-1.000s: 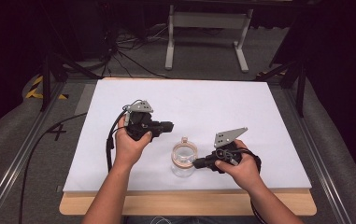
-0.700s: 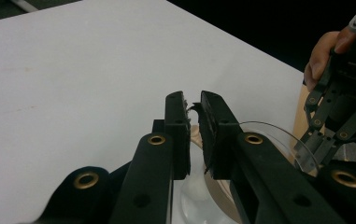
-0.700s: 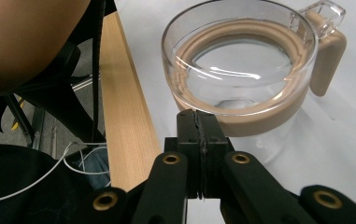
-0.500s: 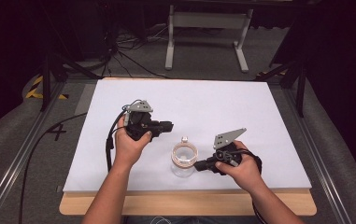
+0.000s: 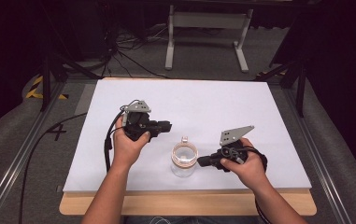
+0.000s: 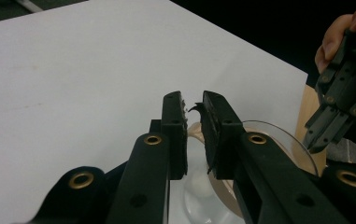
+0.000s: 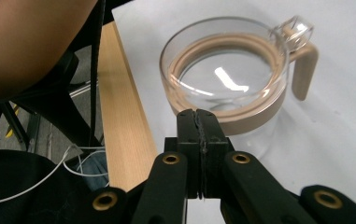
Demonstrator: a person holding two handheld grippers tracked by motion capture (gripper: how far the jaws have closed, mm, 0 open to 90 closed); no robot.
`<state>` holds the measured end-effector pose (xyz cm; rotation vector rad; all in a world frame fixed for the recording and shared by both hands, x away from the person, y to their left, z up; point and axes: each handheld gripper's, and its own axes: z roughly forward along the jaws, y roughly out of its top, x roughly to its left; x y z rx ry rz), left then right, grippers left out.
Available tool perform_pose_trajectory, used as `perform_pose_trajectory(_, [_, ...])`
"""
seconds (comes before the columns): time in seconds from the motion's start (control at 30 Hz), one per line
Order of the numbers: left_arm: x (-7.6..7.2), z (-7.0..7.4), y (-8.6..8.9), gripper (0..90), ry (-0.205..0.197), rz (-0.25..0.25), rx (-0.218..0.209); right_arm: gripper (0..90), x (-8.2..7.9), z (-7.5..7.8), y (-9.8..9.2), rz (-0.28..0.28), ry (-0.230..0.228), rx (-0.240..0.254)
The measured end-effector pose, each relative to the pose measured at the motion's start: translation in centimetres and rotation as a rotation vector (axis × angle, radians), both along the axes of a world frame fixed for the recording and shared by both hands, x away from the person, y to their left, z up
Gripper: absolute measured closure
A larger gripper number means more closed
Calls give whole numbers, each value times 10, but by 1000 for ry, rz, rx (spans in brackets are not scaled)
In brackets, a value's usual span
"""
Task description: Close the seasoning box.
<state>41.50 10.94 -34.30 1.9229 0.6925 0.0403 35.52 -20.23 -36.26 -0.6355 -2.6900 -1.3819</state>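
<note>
White board [image 5: 222,105] covers most of a pale wooden table [image 5: 189,205], with dark grey floor, cables and a metal stand behind it in the high view.

On the person's left, the left gripper [image 5: 166,126] is held above the board by the left hand [image 5: 129,144], its jaws pointing toward the middle of the table. In the left gripper view its two black jaws stand a narrow gap apart with nothing between them; a torn edge of pad shows at the tip of one. Just beyond and below them sits a clear glass jar [image 5: 184,161], its rim and tan collar partly hidden behind the jaws.

On the person's right, the right gripper [image 5: 202,161] is held low by the right hand [image 5: 243,163], its tip just beside the jar's right side in the high view. In the right gripper view [image 7: 199,116] its jaws are pressed together, holding nothing, and the tips sit right at the near edge of the jar's tan collar; whether they touch it I cannot tell.

The jar stands upright on the board near its front edge, between the two grippers. It has a glass lid [image 7: 222,60] seated in a tan ring [image 7: 255,119], with a tan tab and a clear loop on the side away from the right gripper. A bare forearm [image 7: 31,42] shows at the upper left of the right gripper view, beyond the table's wooden edge.
</note>
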Motion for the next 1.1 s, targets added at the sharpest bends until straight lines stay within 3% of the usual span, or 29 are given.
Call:
perform_pose_trajectory(0.23, [-5,-1,12,783,-2,32,7,888,5,10,-6,-10,-28,29])
perform_pose_trajectory(0.43, [-10,-2,23,770,8,67,9,822,13,22,-20,-63,-80,74])
perform_pose_trajectory(0.47, [-10,-2,25,769,1,71,12,797,16,26,-27,-95,-101,99])
perform_pose_trajectory(0.57, [-11,-2,30,769,4,89,14,768,19,30,-35,-129,-119,116])
perform_pose_trajectory(0.73, [-9,-5,34,763,5,109,10,707,30,32,-63,-245,-151,128])
perform_pose_trajectory(0.9, [-4,-11,37,749,-7,146,61,640,38,29,-89,-366,-179,148])
perform_pose_trajectory(1.0, [0,-20,40,734,1,179,90,594,44,25,-102,-424,-198,133])
perform_pose_trajectory(1.1, [6,-30,45,699,10,204,112,507,52,17,-116,-471,-222,86])
